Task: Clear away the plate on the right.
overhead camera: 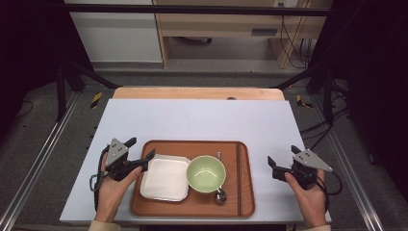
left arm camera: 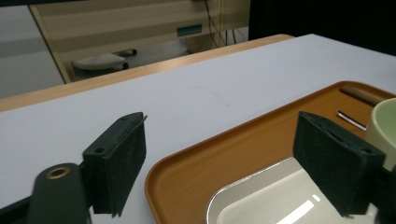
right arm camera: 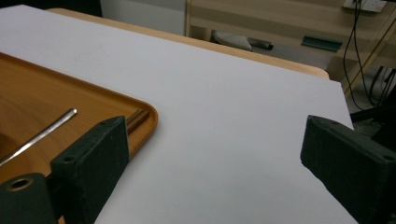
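Observation:
A brown wooden tray [overhead camera: 192,207] lies on the white table near its front edge. On it sit a white square dish [overhead camera: 166,177] at the left, a pale green bowl [overhead camera: 206,173] in the middle, a metal spoon [overhead camera: 220,194] and dark chopsticks [overhead camera: 237,178] at the right. My left gripper [overhead camera: 142,149] is open over the tray's left rim [left arm camera: 187,154], its jaws straddling the dish's corner [left arm camera: 252,196]. My right gripper [overhead camera: 284,156] is open over bare table just right of the tray [right arm camera: 140,122], holding nothing.
The white table top [overhead camera: 202,118] stretches bare behind the tray, with a wooden edge [overhead camera: 197,92] at the back. Black frame posts [overhead camera: 60,82] and cables [overhead camera: 332,120] stand at both sides. A wooden bench [overhead camera: 231,24] is beyond the table.

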